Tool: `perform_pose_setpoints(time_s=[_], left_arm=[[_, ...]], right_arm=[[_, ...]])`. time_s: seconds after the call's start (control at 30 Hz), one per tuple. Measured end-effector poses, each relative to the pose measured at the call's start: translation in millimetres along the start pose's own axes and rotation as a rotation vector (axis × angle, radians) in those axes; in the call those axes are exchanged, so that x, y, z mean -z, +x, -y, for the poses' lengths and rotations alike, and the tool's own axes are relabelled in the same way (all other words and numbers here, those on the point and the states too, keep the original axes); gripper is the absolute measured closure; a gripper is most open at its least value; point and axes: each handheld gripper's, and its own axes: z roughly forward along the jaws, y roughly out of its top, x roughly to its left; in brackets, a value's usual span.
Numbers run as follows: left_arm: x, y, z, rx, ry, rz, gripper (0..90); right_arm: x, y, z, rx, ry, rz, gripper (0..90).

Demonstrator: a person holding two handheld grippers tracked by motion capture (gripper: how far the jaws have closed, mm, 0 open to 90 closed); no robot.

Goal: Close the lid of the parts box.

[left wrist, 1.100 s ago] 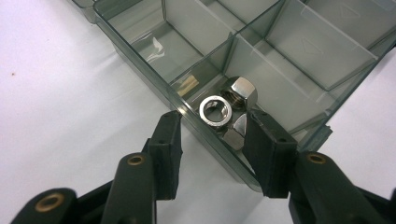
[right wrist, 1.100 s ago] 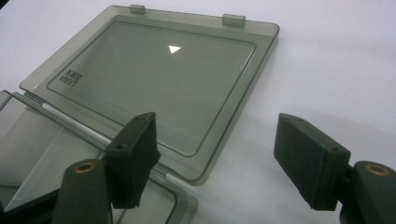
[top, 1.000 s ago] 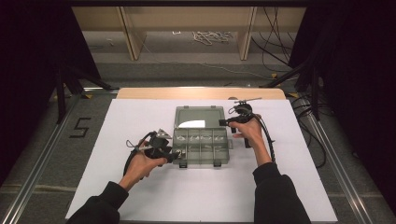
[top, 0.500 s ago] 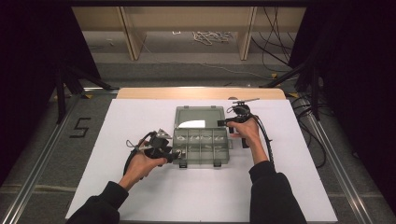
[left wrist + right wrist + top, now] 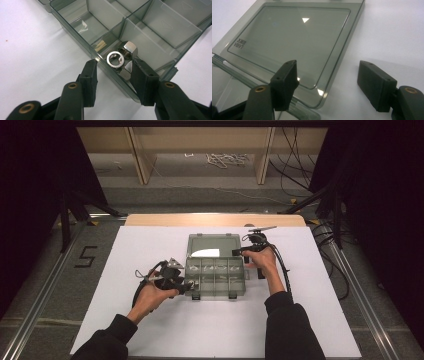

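A clear grey compartment box point(image 5: 215, 278) sits mid-table, its lid point(image 5: 213, 244) open and lying flat behind it. My left gripper point(image 5: 186, 285) is at the box's front-left corner. In the left gripper view it point(image 5: 113, 77) is open and straddles the box wall point(image 5: 82, 42), one jaw outside over the white table, the other over the corner compartment. Steel nuts point(image 5: 115, 59) lie in that compartment between the jaws. My right gripper point(image 5: 239, 252) is at the lid's right edge. In the right gripper view it point(image 5: 327, 85) is wide open over the lid's point(image 5: 289, 37) near corner, gripping nothing.
The white table sheet point(image 5: 150, 245) surrounds the box, with a wooden strip point(image 5: 215, 220) along its far edge. The box's other compartments point(image 5: 172, 25) look bare. Black cables point(image 5: 287, 270) trail from the right gripper. Dark floor and metal rails flank the table.
My right hand and forearm have shifted slightly left toward the lid. The left gripper and the box have stayed put.
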Motion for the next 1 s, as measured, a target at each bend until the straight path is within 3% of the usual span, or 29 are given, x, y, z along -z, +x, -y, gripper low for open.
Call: perform_pose_setpoints(time_s=[0.2, 0.4, 0.5, 0.53, 0.6, 0.67, 0.7, 0.77, 0.8, 0.9, 0.93, 1.0], left_arm=[[-0.1, 0.0, -0.1, -0.001, 0.001, 0.0, 56.8], [-0.1, -0.2, -0.1, 0.001, 0.005, 0.003, 56.8], [0.7, 0.2, -0.4, -0.009, 0.015, 0.004, 56.8], [0.0, -0.1, -0.2, -0.006, 0.006, 0.0, 56.8], [-0.4, -0.5, -0.1, -0.001, 0.002, -0.001, 56.8], [0.9, 0.3, -0.5, -0.012, 0.019, 0.004, 56.9], [-0.2, -0.4, -0.1, -0.004, 0.004, -0.001, 56.8], [-0.6, -0.6, -0.1, -0.002, 0.0, -0.003, 56.9], [-0.5, -0.9, 0.0, -0.004, -0.003, -0.007, 56.9], [-0.3, 0.0, -0.3, -0.009, 0.005, -0.002, 56.8], [-1.0, -0.2, -0.3, -0.005, 0.001, -0.005, 56.9], [-3.1, -2.0, 0.0, 0.01, -0.004, -0.011, 57.2]], right_arm=[[0.3, -0.8, -0.5, -0.029, 0.004, -0.008, 35.6], [-1.0, -1.1, -0.1, -0.025, 0.003, -0.019, 38.7], [-0.4, 2.5, 0.3, -0.068, 0.021, -0.044, 41.5], [-1.0, 2.2, 0.4, -0.061, 0.014, -0.052, 42.3], [-1.2, 4.2, 0.6, -0.094, 0.022, -0.058, 43.9], [-1.9, 5.2, 0.7, -0.095, 0.029, -0.077, 43.8], [0.4, 7.9, 0.1, -0.135, 0.061, -0.077, 44.1], [-1.9, 4.7, 0.5, -0.098, 0.027, -0.075, 45.2], [0.6, 7.4, 0.2, -0.147, 0.06, -0.075, 45.6], [-1.3, 3.7, 0.9, -0.12, 0.028, -0.073, 47.3], [1.7, 6.5, 0.5, -0.165, 0.061, -0.08, 47.9], [1.9, 6.7, 0.8, -0.169, 0.053, -0.075, 48.9]])
